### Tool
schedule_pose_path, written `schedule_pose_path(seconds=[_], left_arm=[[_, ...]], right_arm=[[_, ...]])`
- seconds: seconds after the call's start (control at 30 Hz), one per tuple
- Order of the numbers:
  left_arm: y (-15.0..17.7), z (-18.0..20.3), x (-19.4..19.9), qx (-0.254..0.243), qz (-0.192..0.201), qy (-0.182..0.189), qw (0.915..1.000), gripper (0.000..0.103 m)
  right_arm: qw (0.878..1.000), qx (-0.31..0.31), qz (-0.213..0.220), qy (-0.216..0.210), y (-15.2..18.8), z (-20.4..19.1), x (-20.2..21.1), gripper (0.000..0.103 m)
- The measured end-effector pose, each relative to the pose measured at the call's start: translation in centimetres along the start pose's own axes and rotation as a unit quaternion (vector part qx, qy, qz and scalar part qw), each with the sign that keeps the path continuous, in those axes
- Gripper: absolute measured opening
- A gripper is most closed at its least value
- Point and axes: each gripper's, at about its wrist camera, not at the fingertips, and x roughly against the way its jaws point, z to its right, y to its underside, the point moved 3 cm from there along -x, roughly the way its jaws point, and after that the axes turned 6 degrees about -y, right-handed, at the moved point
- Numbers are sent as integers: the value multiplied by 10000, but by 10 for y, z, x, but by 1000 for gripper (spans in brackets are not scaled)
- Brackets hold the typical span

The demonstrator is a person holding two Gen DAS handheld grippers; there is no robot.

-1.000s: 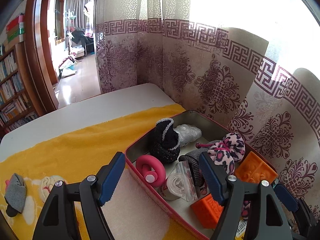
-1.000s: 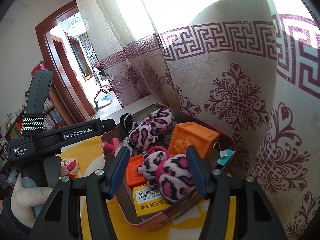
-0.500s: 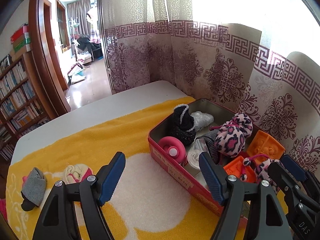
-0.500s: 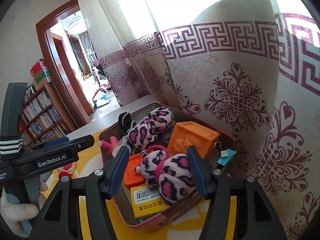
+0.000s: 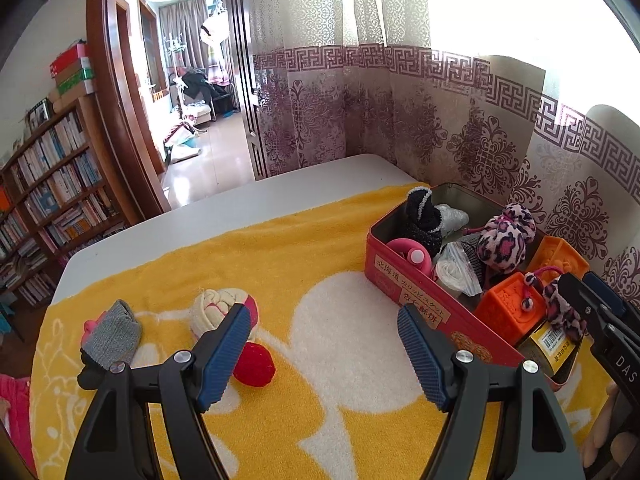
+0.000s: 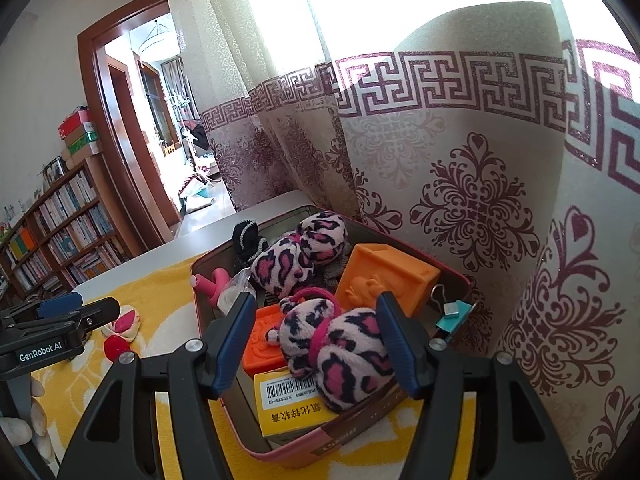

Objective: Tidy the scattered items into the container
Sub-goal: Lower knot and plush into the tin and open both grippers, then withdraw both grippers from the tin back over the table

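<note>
Right tongs (image 6: 316, 340) opening around leopard plush (image 6: 340, 356), now lying in red tin (image 6: 280, 450) at lower centre. Left tongs (image 5: 324, 354) apart, empty, swung away from tin toward red ball (image 5: 254, 364) and rolled socks (image 5: 218, 308) lower left; next pick likely there.

"GenRobot.AI" on left gripper (image 6: 60, 312) body; "DAS" on right gripper (image 5: 592, 300) body.

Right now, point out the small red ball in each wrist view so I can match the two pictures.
Left wrist view: the red ball lies on the yellow towel, lower left of centre, just right of the near jaw pad.
Right wrist view: the same ball sits at the left edge, low, beside the other gripper's tip.
Shared landmark: the red tin, to the ball's right in both.
</note>
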Motion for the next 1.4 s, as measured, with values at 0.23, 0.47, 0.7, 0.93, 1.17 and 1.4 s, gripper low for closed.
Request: schedule_pose_path(seconds=[0.23, 0.47, 0.7, 0.93, 1.17, 1.4], left_arm=[[20, -46, 5, 397, -109, -110, 9991, 78], [46, -107, 8, 919, -242, -341, 9949, 78], [74, -166, 14, 1281, -361, -650, 9890, 78], [99, -217, 16, 1719, -499, -850, 9802, 78], [111, -241, 17, 1828, -527, -900, 9776, 78], [114, -265, 16, 1953, -562, -982, 9742, 78]], right_arm=[[9995, 217, 90, 202, 4, -5, -2, 68], [9978, 474, 160, 431, 9, -11, -5, 70], [9976, 476, 94, 494, 5, -16, -4, 70], [9986, 508, -110, -92, -2, -48, 5, 76], [9921, 765, -423, -897, -3, -106, 5, 76], [9846, 857, -818, -1287, 8, -147, -14, 76]])
